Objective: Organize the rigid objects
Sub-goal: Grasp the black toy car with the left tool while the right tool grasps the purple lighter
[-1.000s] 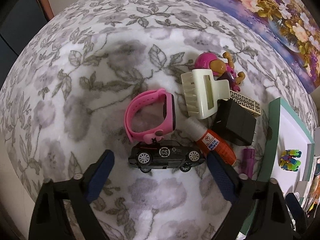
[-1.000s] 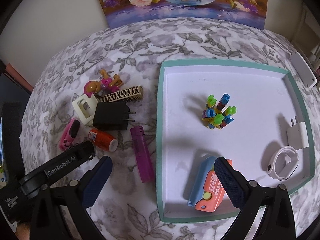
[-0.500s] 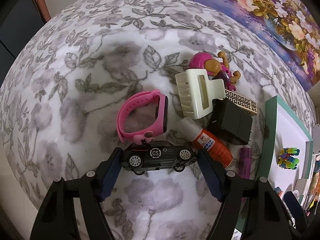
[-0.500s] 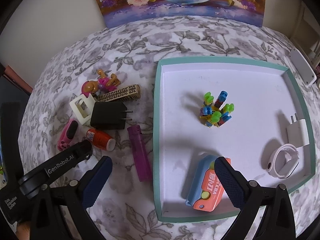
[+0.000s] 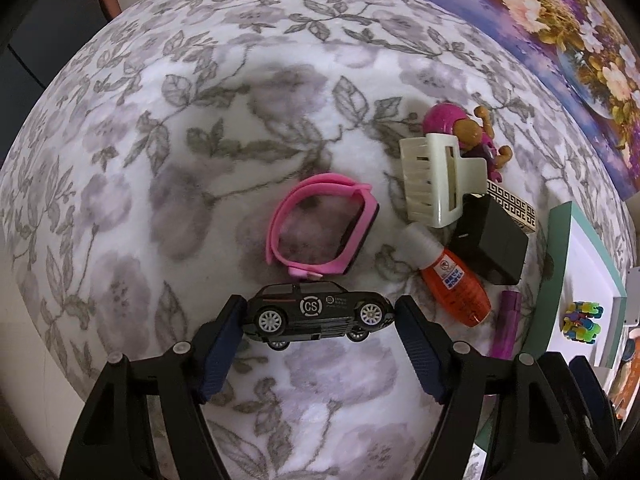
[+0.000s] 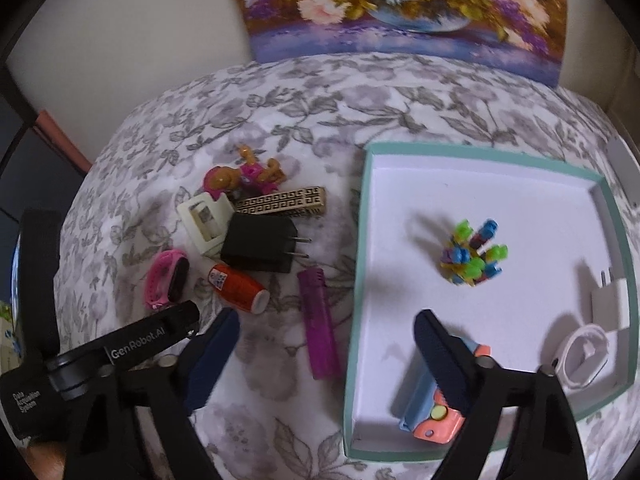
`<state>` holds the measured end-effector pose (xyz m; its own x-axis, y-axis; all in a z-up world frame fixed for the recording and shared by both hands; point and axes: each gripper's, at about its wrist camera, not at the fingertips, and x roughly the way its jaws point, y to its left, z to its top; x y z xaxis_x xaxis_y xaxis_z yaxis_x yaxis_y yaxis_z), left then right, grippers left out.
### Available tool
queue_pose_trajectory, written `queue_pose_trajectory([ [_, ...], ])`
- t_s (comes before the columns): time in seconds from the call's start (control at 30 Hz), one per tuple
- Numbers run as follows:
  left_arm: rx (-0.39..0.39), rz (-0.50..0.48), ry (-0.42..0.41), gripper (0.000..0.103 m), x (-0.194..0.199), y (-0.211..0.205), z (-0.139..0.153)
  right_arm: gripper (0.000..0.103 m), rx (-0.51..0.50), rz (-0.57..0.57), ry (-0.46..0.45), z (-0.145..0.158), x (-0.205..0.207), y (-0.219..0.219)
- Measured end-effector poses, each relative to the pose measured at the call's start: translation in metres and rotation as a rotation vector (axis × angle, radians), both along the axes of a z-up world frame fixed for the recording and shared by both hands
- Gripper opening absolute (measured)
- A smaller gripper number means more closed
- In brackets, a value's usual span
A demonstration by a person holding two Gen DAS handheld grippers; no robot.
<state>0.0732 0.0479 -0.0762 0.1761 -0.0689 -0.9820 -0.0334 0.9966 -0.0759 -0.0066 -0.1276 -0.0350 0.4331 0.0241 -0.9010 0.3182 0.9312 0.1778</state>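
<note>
My left gripper [image 5: 319, 312] is shut on a black toy car [image 5: 318, 313], its pads at the car's nose and tail, lifted just above the floral cloth. Behind it lie a pink watch band [image 5: 316, 228], a cream hair claw [image 5: 438, 178], an orange glue bottle [image 5: 454, 278], a black charger [image 5: 494, 242] and a pink doll [image 5: 466, 130]. My right gripper [image 6: 326, 334] is open and empty, over the left edge of the teal tray [image 6: 360, 240]. The left gripper's body [image 6: 120, 350] hides the car in the right wrist view.
The tray holds a colourful block cluster [image 6: 474, 254], a blue-orange toy [image 6: 434, 412], a white charger [image 6: 610, 300] and a white ring [image 6: 582, 354]. A purple lighter [image 6: 318, 326] and a patterned bar [image 6: 282, 202] lie left of the tray. A flower painting [image 6: 400, 8] stands behind.
My left gripper moved forward around the black car and closed on it, lifting it slightly. My right gripper shifted a little left and tilted, still open.
</note>
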Motion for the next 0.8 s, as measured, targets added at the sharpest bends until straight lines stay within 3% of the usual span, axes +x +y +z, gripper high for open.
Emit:
queue_pose_trajectory([
  [0.3,-0.007,0.001,0.007,0.077,0.0,0.0,-0.001,0.054,-0.04,0.086,0.023,-0.01,0.009,0.012],
  [0.53,-0.003,0.003,0.008,0.077,0.0,0.0,-0.002,0.051,-0.083,0.122,0.046,-0.013,0.014,0.018],
  [0.6,-0.004,0.003,0.008,0.077,0.0,-0.001,-0.001,0.042,-0.081,0.133,0.036,-0.011,0.016,0.02],
  [0.8,-0.001,0.0,0.009,0.077,0.0,-0.003,-0.001,0.042,-0.091,0.185,0.039,-0.012,0.021,0.032],
])
